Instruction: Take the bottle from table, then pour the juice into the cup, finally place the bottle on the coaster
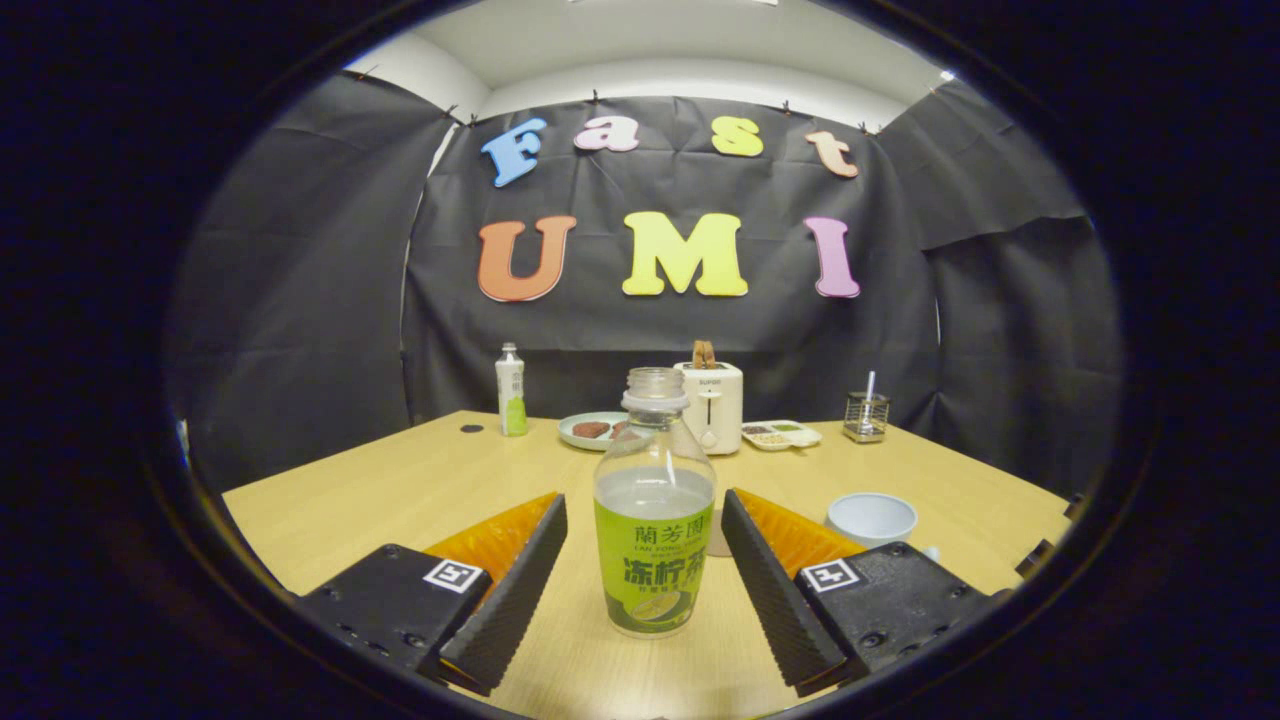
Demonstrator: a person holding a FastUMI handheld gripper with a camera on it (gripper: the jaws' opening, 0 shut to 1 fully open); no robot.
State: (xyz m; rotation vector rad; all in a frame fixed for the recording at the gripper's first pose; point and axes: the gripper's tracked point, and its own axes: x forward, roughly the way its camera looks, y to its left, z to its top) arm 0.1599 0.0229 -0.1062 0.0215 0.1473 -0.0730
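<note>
Two fingers (520, 580) wide apart, bottle (654, 520) standing between, not touched. Cup (871, 518) near, right of bottle, on table (400, 490).

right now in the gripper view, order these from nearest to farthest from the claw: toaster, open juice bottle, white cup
1. Open juice bottle: upright between the fingers of the open claw, with a gap on each side.
2. White cup: just beyond the right finger, on the table.
3. Toaster: far back by the booth wall, behind the bottle.
</note>
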